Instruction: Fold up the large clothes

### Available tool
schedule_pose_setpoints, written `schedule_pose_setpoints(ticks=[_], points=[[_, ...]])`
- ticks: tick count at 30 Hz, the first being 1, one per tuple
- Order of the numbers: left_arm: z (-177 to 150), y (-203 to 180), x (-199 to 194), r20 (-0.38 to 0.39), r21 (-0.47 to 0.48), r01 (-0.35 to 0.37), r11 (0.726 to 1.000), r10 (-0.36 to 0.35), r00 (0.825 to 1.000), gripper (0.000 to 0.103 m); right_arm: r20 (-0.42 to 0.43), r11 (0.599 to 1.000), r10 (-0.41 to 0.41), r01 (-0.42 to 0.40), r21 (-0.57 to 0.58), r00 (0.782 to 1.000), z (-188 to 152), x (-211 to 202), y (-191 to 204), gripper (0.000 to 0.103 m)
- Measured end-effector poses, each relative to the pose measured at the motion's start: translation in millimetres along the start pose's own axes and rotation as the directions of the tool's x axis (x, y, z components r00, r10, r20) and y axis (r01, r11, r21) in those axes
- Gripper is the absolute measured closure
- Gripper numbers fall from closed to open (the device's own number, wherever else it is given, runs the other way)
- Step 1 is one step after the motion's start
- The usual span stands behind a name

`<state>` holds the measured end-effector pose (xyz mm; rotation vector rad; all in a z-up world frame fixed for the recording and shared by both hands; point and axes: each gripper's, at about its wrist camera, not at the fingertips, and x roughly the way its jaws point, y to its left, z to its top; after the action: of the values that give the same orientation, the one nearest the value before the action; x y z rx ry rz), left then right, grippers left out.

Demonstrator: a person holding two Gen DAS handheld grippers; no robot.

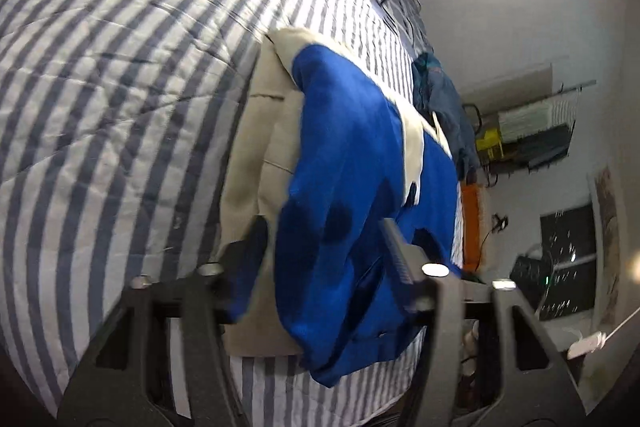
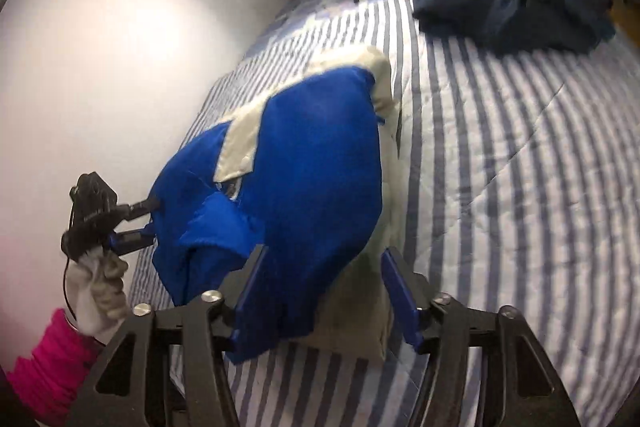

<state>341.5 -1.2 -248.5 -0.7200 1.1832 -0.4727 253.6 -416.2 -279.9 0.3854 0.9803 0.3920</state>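
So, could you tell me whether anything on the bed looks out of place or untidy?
The blue-and-cream garment is bunched, its blue half lifted over the cream part rather than flat on the striped bedspread. A dark teal garment lies crumpled nearby.

Blue and cream garment (image 2: 312, 155): large, soft, bright blue body with cream panels and a cream band (image 2: 238, 143) across the upper part. Bunched and partly doubled over, not flat. It lies on the striped bedcover (image 2: 520, 187) straight ahead of my right claw (image 2: 324, 291), its near blue edge draped between my fingers and over the left one. Cream portion (image 1: 256, 131) spreads flat beneath the blue, out past my left claw (image 1: 324, 251). Darker patches on the blue (image 1: 338, 227), possibly shadow; the picture is blurred.
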Motion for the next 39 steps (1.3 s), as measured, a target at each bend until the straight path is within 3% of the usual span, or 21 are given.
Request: schedule_pose_setpoints(ticks=[3,4,5,7,10,12,13,16,19,21,23,24,27,32,35,39], points=[[-7.6,-8.8,8.0,0.002,0.061,-0.035,0.998,0.035,0.999,0.093,-0.018,0.999,0.044,-0.044,-0.009,0.999,3.1,13.2,-0.2,0.073],[-9.1,-9.5,8.9,0.003,0.069,-0.030,0.997,0.030,1.000,0.096,-0.029,0.998,0.066,-0.066,-0.004,0.997,3.9,17.0,-0.2,0.090],[-10.1,-9.3,9.7,-0.006,0.062,-0.013,0.998,0.014,1.000,0.099,-0.033,0.997,0.077,-0.077,0.009,0.996,4.8,19.8,-0.1,0.100],[-10.8,-10.7,5.8,-0.013,0.026,0.038,0.999,-0.038,0.999,0.101,-0.016,0.997,0.072,-0.072,0.007,0.997,8.6,13.7,3.4,0.102],[-19.8,-15.4,-15.1,-0.008,-0.076,0.190,0.979,-0.191,0.981,0.103,0.047,0.996,0.090,-0.088,-0.034,0.995,11.8,-16.7,15.9,0.103],[-27.0,-19.3,-24.2,0.002,-0.052,0.197,0.979,-0.197,0.980,0.103,0.077,0.984,0.175,-0.176,0.000,0.981,9.8,-32.9,10.1,0.103],[-31.1,-17.2,-20.9,-0.002,-0.024,0.153,0.988,-0.153,0.988,0.103,0.072,0.982,0.188,-0.190,0.018,0.979,8.0,-32.9,4.9,0.103],[-39.7,13.0,18.5,-0.083,-0.020,-0.019,1.000,0.017,0.996,0.103,-0.018,0.989,0.120,-0.118,0.092,0.993,0.1,-4.0,-17.9,0.103],[-44.1,19.8,28.0,-0.078,-0.030,-0.023,0.999,0.021,0.997,0.101,-0.068,1.000,0.008,-0.006,0.026,0.998,-2.5,11.5,-14.3,0.103],[-47.8,4.2,18.2,-0.071,0.039,-0.060,0.997,0.063,0.995,0.101,-0.061,1.000,-0.002,0.002,-0.006,0.998,2.9,2.9,-6.3,0.101],[-49.0,-10.4,6.8,-0.084,0.085,-0.112,0.990,0.119,0.989,0.100,-0.025,0.997,-0.051,0.050,-0.052,0.998,7.0,-16.7,3.4,0.086],[-49.5,-17.0,-2.5,-0.070,0.100,-0.125,0.987,0.132,0.989,0.098,0.002,0.996,-0.064,0.064,-0.067,0.998,8.1,-25.5,6.7,0.079],[-49.8,-36.8,-33.7,0.020,0.155,-0.156,0.976,0.155,0.988,0.095,0.104,0.990,-0.062,0.074,-0.120,0.993,14.0,-54.1,22.5,0.075],[-8.5,-78.8,-44.6,0.138,0.290,-0.237,0.927,0.205,0.969,0.095,0.177,0.972,-0.078,0.114,-0.206,0.981,50.9,-38.5,53.1,0.074],[30.9,-94.6,-24.1,0.198,0.341,-0.285,0.896,0.228,0.953,0.087,0.143,0.953,-0.077,0.115,-0.279,0.987,80.8,-7.4,70.3,0.074],[75.9,-88.9,15.9,0.164,0.358,-0.266,0.895,0.221,0.961,0.087,0.083,0.933,-0.108,0.129,-0.337,0.991,101.8,33.1,77.3,0.074]])
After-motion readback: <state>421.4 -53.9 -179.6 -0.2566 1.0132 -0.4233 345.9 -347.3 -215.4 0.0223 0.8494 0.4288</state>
